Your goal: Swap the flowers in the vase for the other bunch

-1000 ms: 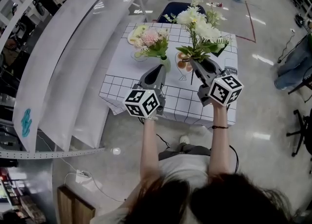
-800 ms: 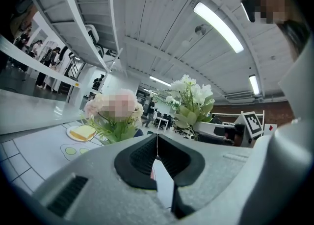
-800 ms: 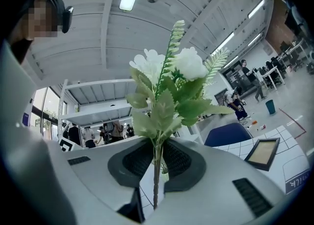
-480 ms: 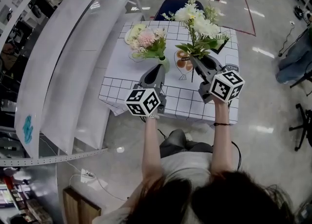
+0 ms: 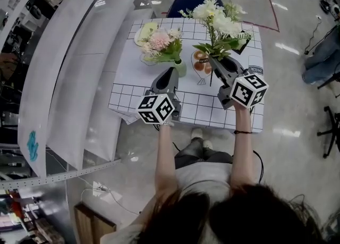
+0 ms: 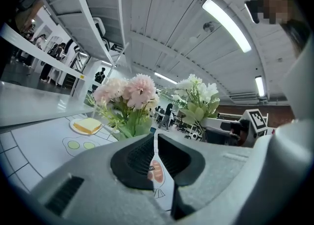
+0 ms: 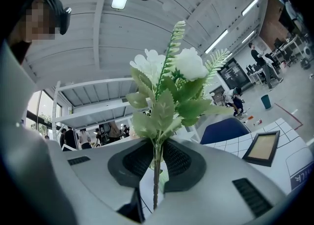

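A pink bunch [image 5: 161, 42] stands in a small green vase [image 5: 181, 68] on the gridded tablecloth [image 5: 133, 95]. My left gripper [image 5: 172, 73] is level just left of the vase, with its jaws shut and nothing between them. In the left gripper view the pink bunch [image 6: 128, 94] rises just beyond the jaws and hides the vase. My right gripper [image 5: 214, 62] is shut on the thin stem of the white bunch [image 5: 218, 22], to the right of the vase. The white bunch [image 7: 169, 84] stands upright out of the jaws, and its stem end hangs below them.
A plate with a sandwich [image 5: 142, 31] lies at the table's far left corner. A black picture frame [image 5: 242, 46] sits at the far right. A blue chair [image 5: 188, 1] stands behind the table. White curved shelving [image 5: 79, 67] runs along the left.
Both grippers have sunk a little toward the table, the right one carrying the white bunch. Neither grip has changed.
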Action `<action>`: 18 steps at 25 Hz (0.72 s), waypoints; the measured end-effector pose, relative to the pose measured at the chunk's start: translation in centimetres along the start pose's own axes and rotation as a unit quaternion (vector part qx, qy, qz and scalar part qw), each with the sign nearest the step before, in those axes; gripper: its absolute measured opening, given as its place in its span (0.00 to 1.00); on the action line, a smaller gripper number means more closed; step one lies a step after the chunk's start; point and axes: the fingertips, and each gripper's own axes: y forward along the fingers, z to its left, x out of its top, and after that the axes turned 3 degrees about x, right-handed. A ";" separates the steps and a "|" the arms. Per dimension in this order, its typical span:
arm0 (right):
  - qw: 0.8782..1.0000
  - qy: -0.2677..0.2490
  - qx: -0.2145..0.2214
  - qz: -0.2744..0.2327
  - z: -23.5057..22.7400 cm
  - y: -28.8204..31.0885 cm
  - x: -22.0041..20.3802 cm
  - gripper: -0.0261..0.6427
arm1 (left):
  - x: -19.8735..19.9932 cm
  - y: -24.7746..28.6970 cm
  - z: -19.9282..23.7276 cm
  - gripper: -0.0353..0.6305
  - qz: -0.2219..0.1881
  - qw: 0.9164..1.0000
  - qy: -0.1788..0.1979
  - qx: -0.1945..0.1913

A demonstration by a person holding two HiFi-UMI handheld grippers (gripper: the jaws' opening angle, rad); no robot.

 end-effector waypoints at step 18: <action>0.999 0.021 -0.025 -0.010 -1.8 1.3 -1.0 0.12 | -2.0 2.6 3.7 0.25 0.026 0.999 -0.042 -0.005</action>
